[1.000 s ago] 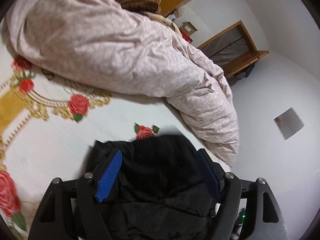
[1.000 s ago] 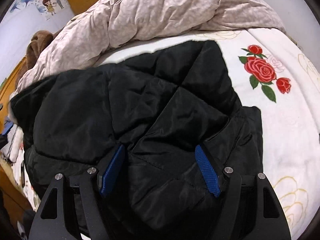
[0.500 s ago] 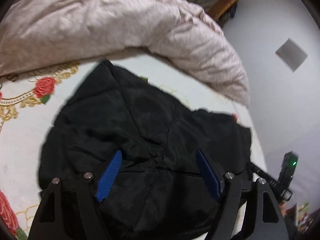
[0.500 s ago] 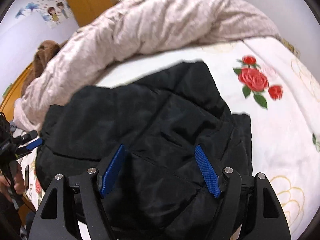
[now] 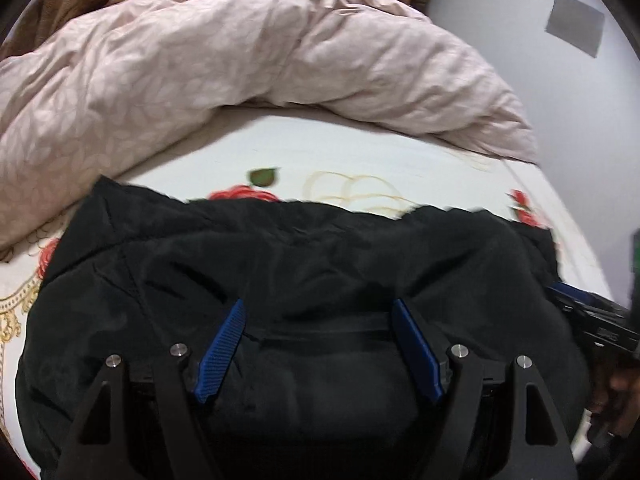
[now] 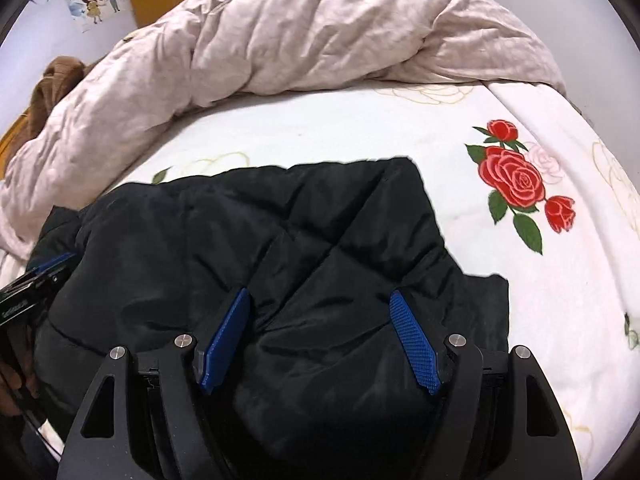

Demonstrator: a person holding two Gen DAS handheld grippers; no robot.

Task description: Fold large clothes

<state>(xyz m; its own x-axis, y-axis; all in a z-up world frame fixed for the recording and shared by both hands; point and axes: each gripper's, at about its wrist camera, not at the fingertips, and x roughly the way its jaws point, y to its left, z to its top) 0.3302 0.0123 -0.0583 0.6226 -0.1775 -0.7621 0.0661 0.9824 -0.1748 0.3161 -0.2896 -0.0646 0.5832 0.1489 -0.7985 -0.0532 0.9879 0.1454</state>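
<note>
So I'm hovering both tools over the black puffer jacket (image 6: 304, 256), which is lying bunched up on the rose-print bedsheet (image 6: 400, 128) near my edge of the bed. My left gripper (image 5: 318, 308) is pointing down at the jacket with its blue pads (image 5: 222, 354) spread wide, and nothing's pinched between them; dark fabric is just sitting under the gap. Same deal with my right gripper (image 6: 318, 298): its pads are standing well apart over the quilted part of the jacket, gripping nothing. In the left wrist view the right tool is poking in at the right edge; in the right wrist view the left one is showing at the left edge, beside the jacket. Behind it all, the rumpled pinkish duvet (image 5: 248, 64) is piling across the far side of the bed, with a brown blanket (image 6: 56, 80) peeking out past it.
</note>
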